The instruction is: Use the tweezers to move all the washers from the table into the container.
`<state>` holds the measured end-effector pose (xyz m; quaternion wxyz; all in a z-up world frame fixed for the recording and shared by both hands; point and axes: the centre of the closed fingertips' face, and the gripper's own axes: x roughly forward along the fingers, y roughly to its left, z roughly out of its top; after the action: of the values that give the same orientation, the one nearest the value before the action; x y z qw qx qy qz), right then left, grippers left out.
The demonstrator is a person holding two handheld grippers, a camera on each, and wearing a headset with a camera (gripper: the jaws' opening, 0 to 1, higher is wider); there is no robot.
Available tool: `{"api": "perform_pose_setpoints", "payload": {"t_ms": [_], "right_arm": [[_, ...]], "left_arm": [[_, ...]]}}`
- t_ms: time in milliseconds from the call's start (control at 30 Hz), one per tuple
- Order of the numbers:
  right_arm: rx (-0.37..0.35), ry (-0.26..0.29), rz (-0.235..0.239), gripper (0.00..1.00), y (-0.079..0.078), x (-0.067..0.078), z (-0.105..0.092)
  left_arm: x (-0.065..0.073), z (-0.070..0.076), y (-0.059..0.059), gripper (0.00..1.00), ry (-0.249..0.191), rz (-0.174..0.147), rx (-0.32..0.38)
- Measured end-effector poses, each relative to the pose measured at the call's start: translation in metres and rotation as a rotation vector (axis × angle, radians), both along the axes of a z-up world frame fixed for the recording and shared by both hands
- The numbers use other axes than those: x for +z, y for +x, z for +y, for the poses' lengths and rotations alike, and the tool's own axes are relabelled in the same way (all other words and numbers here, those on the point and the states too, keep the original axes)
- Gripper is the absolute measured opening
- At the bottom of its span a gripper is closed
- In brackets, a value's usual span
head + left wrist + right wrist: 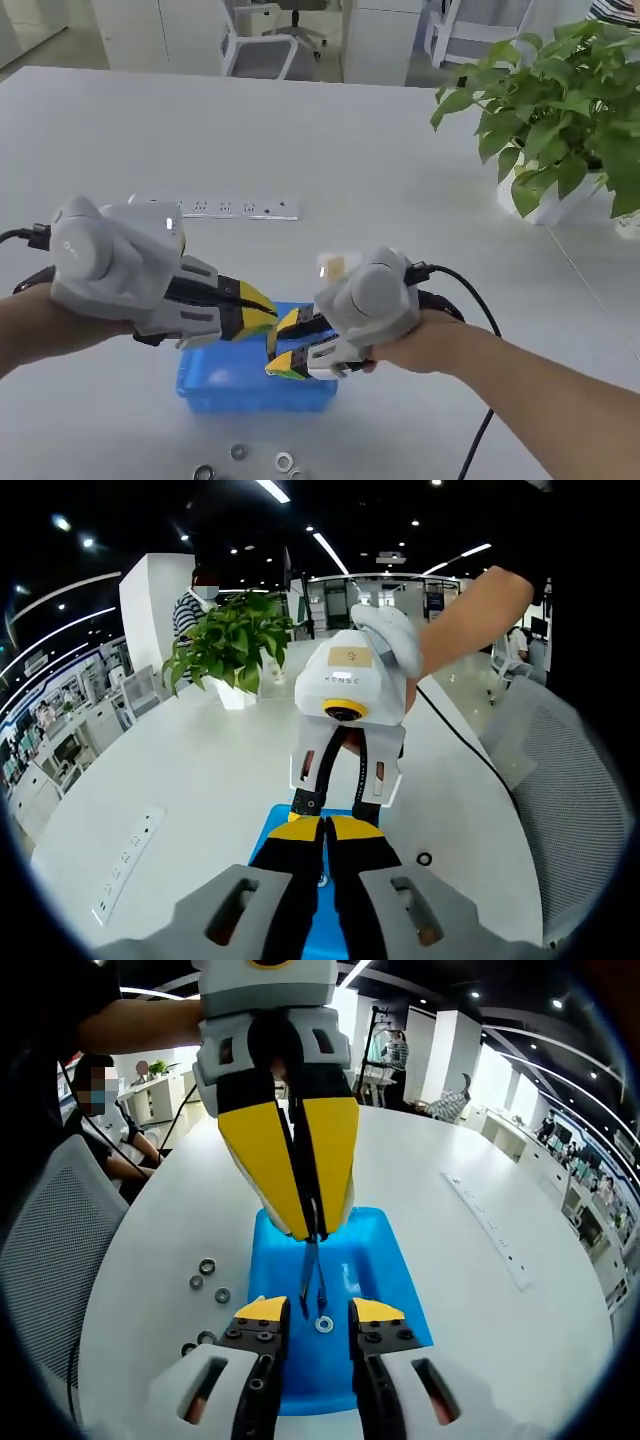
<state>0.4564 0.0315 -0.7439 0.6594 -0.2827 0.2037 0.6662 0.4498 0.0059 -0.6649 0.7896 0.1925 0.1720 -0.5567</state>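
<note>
Right gripper view: left gripper [312, 1230] pinches slim metal tweezers [311, 1258] — right gripper [320, 1312] gapes.

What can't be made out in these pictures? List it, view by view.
Head view: the left gripper and right gripper overlap the blue plastic container, hiding its contents; the bottom edge cuts off the silver metal washers.
Left gripper view: the right gripper blocks the container's inside.
Right gripper view: too small to tell whether the thin metal tweezers in the left gripper grip the washer beneath them.
</note>
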Motion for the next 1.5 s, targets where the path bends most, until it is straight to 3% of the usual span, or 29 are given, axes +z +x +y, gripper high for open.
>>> {"api": "perform_pose_setpoints", "payload": {"t_ms": [200,667,1067,1500], "right_arm": [[-0.034,0.013,-0.013,0.30,-0.002,0.012,-0.010],[-0.145,0.058,0.007,0.46,-0.013,0.038,-0.036],[-0.204,0.050,0.023,0.59,-0.030,0.039,-0.063],[-0.246,0.033,0.061,0.71,-0.049,0.029,-0.083]], "left_arm": [[0.007,0.001,-0.005,0.05,0.010,-0.007,-0.011],[0.027,0.001,-0.019,0.05,0.013,-0.012,-0.022],[0.037,-0.005,-0.036,0.05,0.010,-0.009,-0.045],[0.035,-0.019,-0.055,0.05,0.002,0.007,-0.095]]}}
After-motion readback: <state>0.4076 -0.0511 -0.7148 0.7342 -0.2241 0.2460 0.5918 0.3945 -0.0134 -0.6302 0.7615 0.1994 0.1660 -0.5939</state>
